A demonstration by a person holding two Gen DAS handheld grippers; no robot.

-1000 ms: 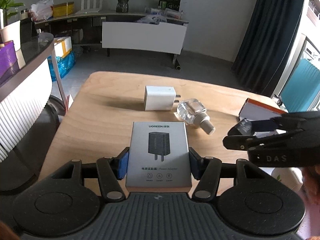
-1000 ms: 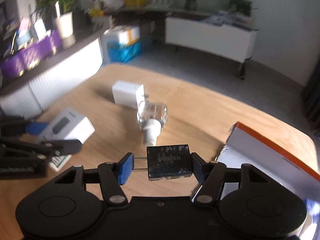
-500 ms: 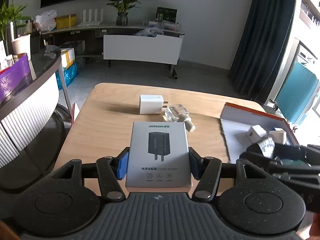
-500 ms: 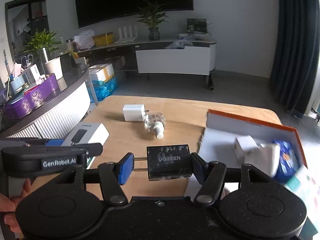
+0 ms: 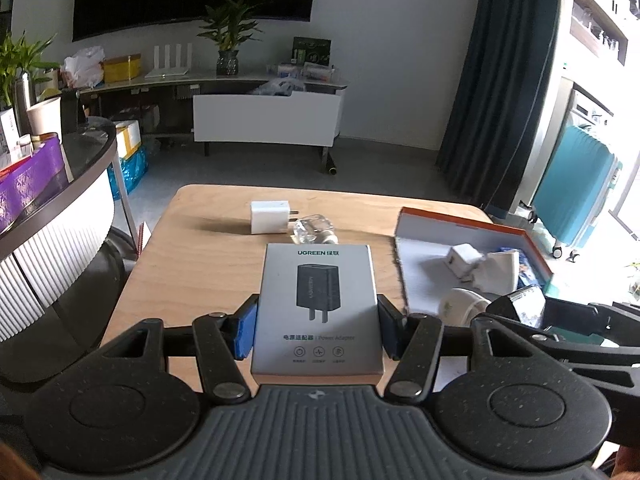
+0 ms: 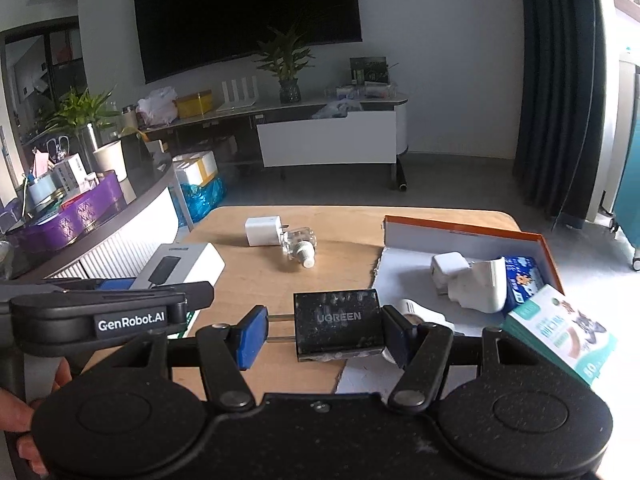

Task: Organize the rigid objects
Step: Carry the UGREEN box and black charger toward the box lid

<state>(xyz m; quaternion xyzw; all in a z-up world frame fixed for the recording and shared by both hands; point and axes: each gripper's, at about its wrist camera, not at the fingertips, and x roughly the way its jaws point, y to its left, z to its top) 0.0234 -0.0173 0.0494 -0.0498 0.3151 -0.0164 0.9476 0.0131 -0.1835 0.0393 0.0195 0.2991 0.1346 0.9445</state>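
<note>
The grey UGREEN adapter box (image 5: 316, 308) is sitting pinched in the left gripper (image 5: 317, 330) above the wooden table (image 5: 200, 256), while the right gripper (image 6: 323, 334) is clamping a black UGREEN charger (image 6: 338, 326) beside the orange-rimmed tray (image 6: 472, 232).

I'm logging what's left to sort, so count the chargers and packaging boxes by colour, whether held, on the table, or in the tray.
White chargers: 3
Black chargers: 1
Grey UGREEN boxes: 1
Teal boxes: 1
Total: 6
</note>
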